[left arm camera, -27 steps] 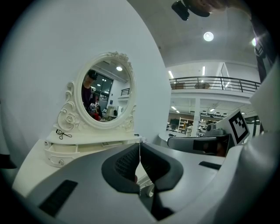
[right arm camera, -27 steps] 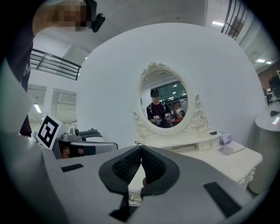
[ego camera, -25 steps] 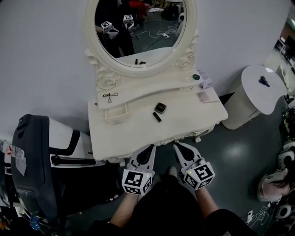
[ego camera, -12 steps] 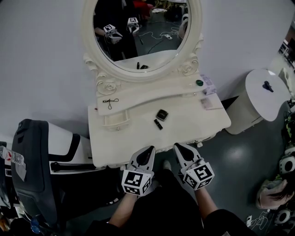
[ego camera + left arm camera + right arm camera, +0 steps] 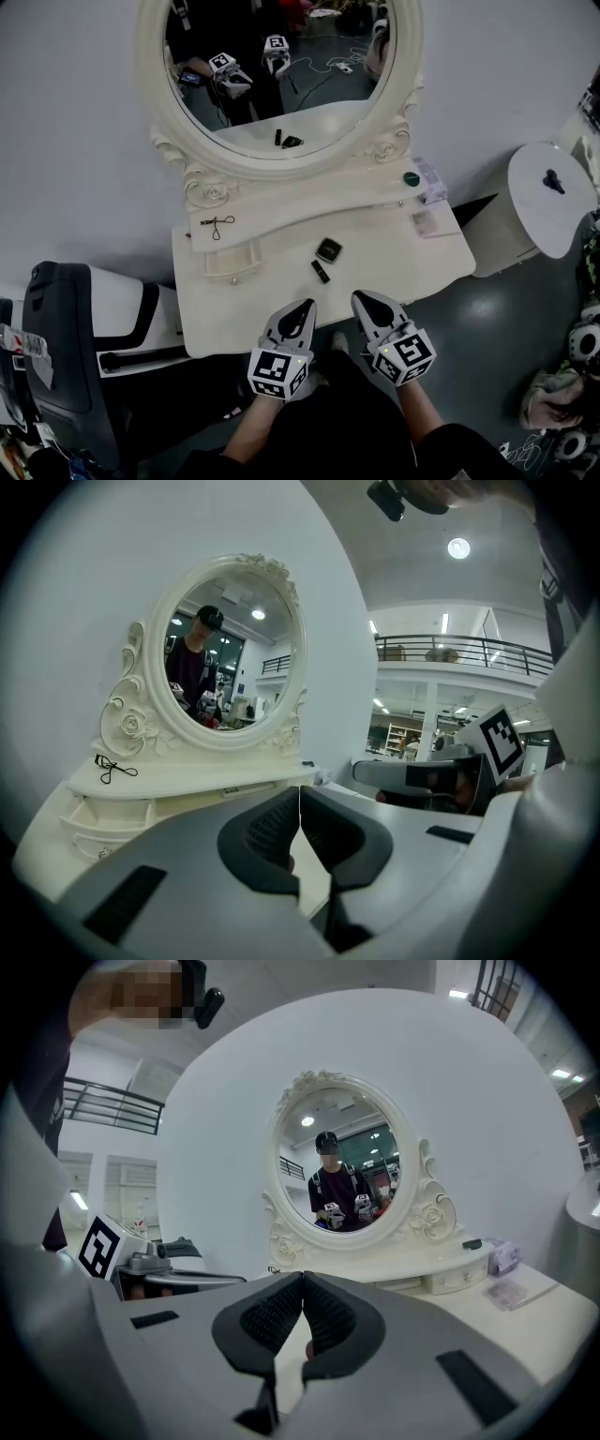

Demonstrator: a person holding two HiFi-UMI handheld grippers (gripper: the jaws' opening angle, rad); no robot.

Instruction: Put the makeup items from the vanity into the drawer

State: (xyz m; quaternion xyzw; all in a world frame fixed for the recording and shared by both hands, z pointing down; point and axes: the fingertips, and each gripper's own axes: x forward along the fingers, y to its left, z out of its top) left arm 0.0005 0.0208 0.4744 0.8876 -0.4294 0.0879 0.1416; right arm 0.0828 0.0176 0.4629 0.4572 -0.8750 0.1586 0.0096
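The white vanity [image 5: 244, 309] carries a square black compact [image 5: 328, 249] and a black lipstick tube [image 5: 321, 271] in the middle of its top. A thin black eyelash curler [image 5: 217, 224] lies on the raised shelf at the left, above a small drawer [image 5: 232, 261]. A green round item [image 5: 411, 178] and a flat packet [image 5: 428, 221] sit at the right. My left gripper [image 5: 306, 307] and right gripper [image 5: 359, 298] hover side by side over the front edge, both shut and empty. The left gripper view shows closed jaws [image 5: 299, 803], and so does the right gripper view [image 5: 302, 1283].
The oval mirror [image 5: 281, 66] stands behind the shelf and reflects both grippers. A dark chair [image 5: 66, 347] stands close at the vanity's left. A round white side table [image 5: 548, 197] with a small dark object stands at the right. Clutter lies on the floor at the far right.
Both grippers have moved forward toward the vanity, and their tips now reach over its front edge. The jaws stayed shut and nothing on the vanity has moved.
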